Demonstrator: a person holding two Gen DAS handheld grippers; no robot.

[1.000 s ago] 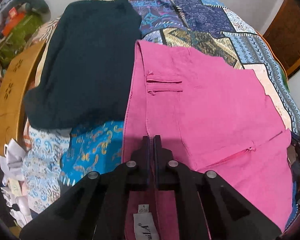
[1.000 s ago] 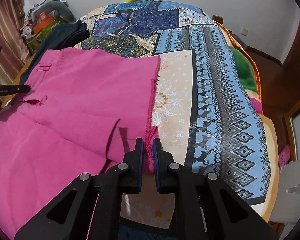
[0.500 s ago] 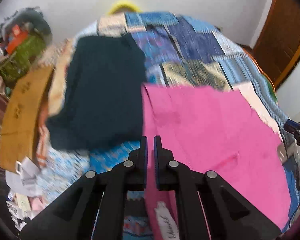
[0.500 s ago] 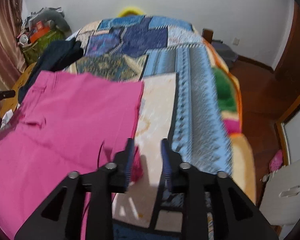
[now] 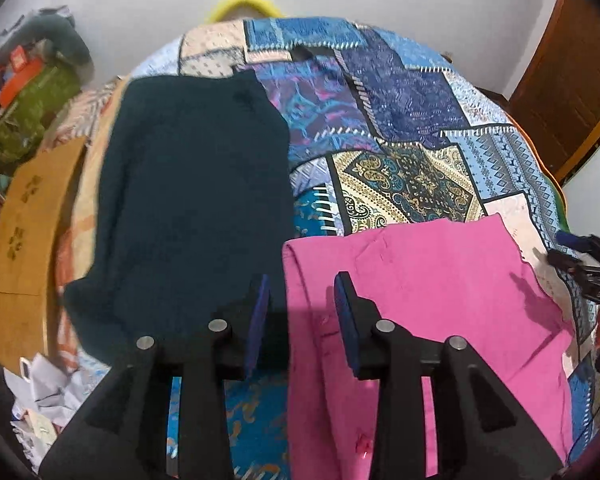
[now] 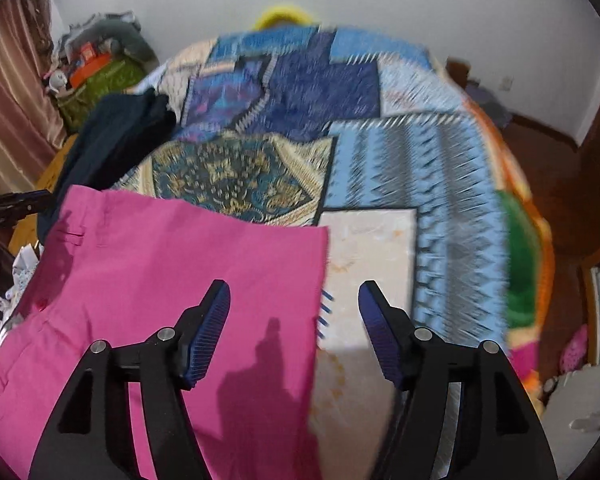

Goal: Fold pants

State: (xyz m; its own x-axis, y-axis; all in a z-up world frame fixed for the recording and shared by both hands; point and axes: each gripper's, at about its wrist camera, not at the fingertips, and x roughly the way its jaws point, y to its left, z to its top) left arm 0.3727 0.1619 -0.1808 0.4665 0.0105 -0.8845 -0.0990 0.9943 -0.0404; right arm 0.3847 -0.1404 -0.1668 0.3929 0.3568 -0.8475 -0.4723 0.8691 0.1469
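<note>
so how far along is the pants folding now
Done, it seems: the pink pants lie flat on the patchwork bedspread as a compact rectangle, beside the dark folded garment. In hand: nothing; the left claw and right claw have just been opening, with no cloth pinched between the fingers. Left: possibly another fold or some smoothing; I can't tell whether more is planned.

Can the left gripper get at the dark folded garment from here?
Probably yes. The dark folded garment lies in the open on the bedspread, just left of the pink pants. The left gripper has open, empty jaws, nothing between.
</note>
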